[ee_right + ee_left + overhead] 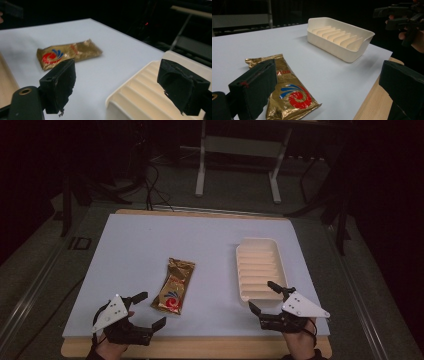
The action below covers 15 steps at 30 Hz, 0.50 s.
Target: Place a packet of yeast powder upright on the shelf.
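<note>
A gold snack packet (173, 287) with a red and blue swirl lies flat on the white table cover, near the middle front. It appears in the left gripper view (287, 87) and the right gripper view (67, 53). A cream ribbed tray (260, 267) stands empty to its right, also in both gripper views (342, 40) (150, 92). My left gripper (152, 309) is open at the front left, just beside the packet's near end, holding nothing. My right gripper (263, 296) is open at the tray's near end, one jaw above the rim.
The white cover (150, 245) lies over a wooden table whose bare edge (200, 346) runs along the front. Behind the table are a white metal stand (240, 150) and dark cables on a grey floor.
</note>
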Motion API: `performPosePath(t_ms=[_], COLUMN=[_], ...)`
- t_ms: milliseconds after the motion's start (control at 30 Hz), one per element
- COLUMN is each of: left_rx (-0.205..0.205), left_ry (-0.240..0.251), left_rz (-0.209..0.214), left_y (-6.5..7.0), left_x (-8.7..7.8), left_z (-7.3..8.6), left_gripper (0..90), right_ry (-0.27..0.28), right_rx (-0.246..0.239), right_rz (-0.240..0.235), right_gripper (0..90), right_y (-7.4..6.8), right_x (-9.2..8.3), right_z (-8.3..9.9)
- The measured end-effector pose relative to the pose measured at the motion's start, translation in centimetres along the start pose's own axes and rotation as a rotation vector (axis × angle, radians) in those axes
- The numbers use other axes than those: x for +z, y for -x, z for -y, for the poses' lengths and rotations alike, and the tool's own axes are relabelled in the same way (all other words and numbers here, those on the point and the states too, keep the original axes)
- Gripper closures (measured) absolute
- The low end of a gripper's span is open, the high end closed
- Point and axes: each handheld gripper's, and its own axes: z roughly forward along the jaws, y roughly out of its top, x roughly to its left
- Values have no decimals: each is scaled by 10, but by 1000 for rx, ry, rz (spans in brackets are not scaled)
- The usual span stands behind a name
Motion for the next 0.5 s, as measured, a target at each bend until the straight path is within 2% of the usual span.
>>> performPosePath(t_ms=[100,200,300,333,400,467,500], left_rx=[8,9,-16,-24,-24,-22,-24], left_ry=[-7,-18,-44,-56,-91,-120,-130], left_rz=[-4,-6,7,10,5,-15,-11], left_y=[0,0,-1,0,1,2,2], left_x=[0,0,1,2,4,5,5], left_z=[0,0,0,0,-1,-3,-4], left_gripper=[21,12,11,11,11,11,11], right_ry=[-4,4,14,13,13,9,3], right_rx=[-16,-15,10,12,10,9,8], right_rz=[8,13,34,39,33,8,0], right_gripper=[213,213,179,136,134,133,134], right_y=[0,0,1,2,2,1,0], right_x=[-1,-3,-6,-6,-5,-4,-4], right_z=[0,-2,-2,-3,-2,-3,-3])
